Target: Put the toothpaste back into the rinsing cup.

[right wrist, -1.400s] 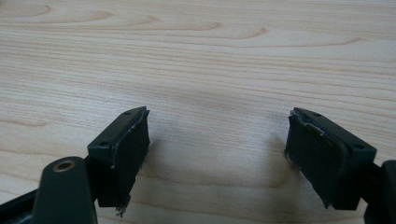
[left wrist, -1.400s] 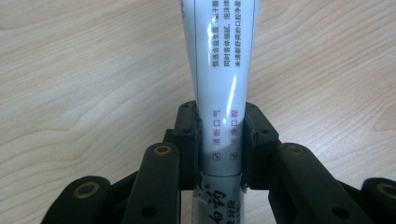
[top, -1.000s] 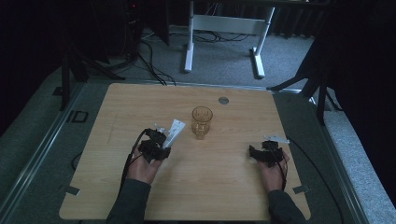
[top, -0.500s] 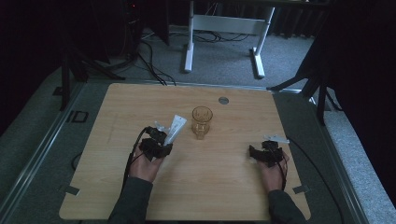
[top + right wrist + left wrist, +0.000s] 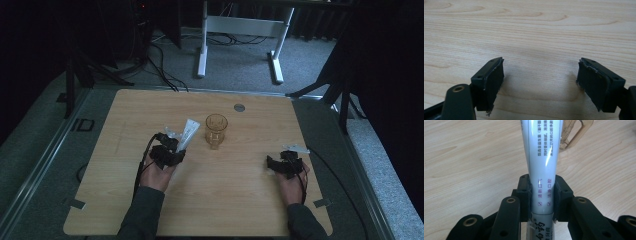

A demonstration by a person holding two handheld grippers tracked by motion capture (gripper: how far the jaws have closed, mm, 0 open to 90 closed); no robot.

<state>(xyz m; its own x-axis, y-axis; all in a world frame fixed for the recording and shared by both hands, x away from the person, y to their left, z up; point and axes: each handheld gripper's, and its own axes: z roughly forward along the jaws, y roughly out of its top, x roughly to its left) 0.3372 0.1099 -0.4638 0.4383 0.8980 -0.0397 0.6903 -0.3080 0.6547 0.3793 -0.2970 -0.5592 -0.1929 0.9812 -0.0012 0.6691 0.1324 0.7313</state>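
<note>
- The left gripper (image 5: pixel 541 195) had its jaws clamped on a white tube (image 5: pixel 543 162), pads pressed tight against both sides of it.
- In the high view that left gripper (image 5: pixel 175 145) sat left of centre on the wooden table (image 5: pixel 125 115), the tube (image 5: pixel 187 133) slanting up and away toward the far right.
- The tube's far end ran off the top edge of the left gripper view, so its tip was cut off there; its near end vanished down between the gripper's arms.
- Small print ran along the tube, too fine to read.
- An amber glass mug (image 5: pixel 216 131) stood upright just right of the tube; touching or not, hard to call from above.
- In the left gripper view a bit of the mug's handle (image 5: pixel 574 133) peeked out behind the tube, the rest hidden.
- The right gripper (image 5: pixel 540 82) had its jaws spread wide over bare wood, nothing between them.
- From above, the right gripper (image 5: pixel 285 161) rested near the table's right edge, well apart from the mug.
</note>
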